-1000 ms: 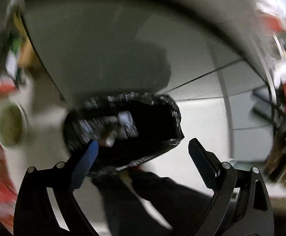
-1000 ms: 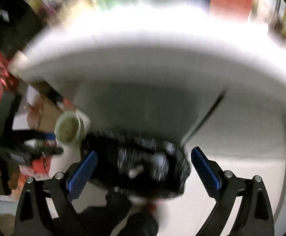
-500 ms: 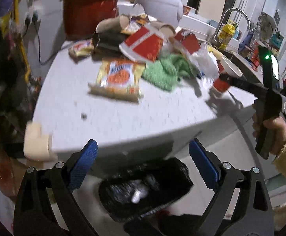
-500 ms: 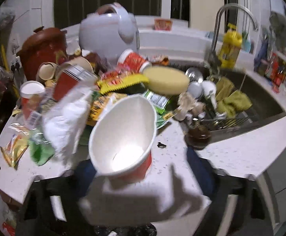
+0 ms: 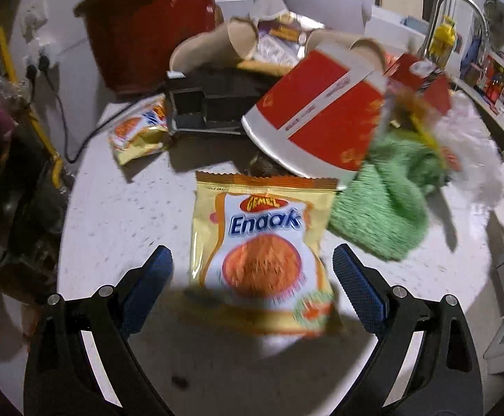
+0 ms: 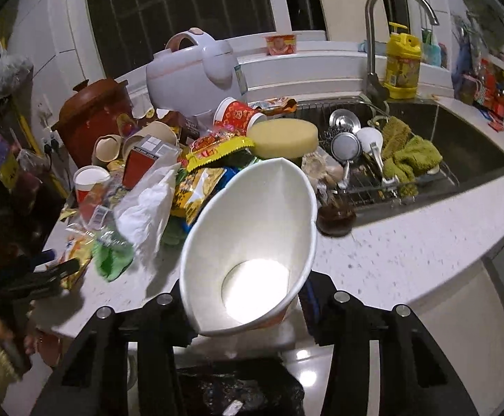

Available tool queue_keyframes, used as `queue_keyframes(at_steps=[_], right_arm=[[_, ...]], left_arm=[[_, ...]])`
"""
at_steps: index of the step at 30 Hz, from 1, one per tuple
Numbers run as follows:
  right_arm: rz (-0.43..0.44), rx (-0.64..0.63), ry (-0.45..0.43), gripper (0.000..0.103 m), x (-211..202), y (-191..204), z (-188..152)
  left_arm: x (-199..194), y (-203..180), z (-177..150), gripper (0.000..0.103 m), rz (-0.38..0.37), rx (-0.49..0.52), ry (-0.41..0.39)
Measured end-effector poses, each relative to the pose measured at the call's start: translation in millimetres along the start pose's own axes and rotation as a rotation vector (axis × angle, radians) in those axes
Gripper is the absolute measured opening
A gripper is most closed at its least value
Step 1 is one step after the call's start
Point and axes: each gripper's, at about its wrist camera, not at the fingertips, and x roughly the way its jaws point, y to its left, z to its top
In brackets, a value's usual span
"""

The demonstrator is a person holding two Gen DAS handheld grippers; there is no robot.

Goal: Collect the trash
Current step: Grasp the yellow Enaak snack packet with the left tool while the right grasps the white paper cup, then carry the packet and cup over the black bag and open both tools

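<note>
While the right hand-held gripper (image 6: 248,308) closes on a squashed paper cup (image 6: 252,242), the left hand-held gripper (image 5: 252,277) gapes over a noodle packet (image 5: 262,249).

Left gripper (image 5: 252,277) jaws apart over snack packet (image 5: 259,242) on counter (image 5: 130,208) — green cloth (image 5: 380,215) beside it

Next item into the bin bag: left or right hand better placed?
Right. Its tongs are closing on the squashed white paper cup, with the black bin bag directly below. The left tongs are open, straddling the Enaak snack packet on the counter, nothing gripped yet.
</note>
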Motion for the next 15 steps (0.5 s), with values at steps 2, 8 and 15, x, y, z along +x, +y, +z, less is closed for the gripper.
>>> queue_keyframes(at_steps=[2, 8, 15], right_arm=[[0.007, 0.008, 0.004, 0.046, -4, 1, -3], [0.046, 0.012, 0.009, 0.047, -9, 11, -8], [0.12, -0.058, 0.002, 0.046, -18, 43, -10]], left_arm=[[8, -1, 1, 0.09, 0.02, 0.022, 0.02], [1, 5, 0, 0.06, -0.053, -0.014, -0.008], [-16, 27, -12, 0.046, -0.155, -0.121, -0.022]])
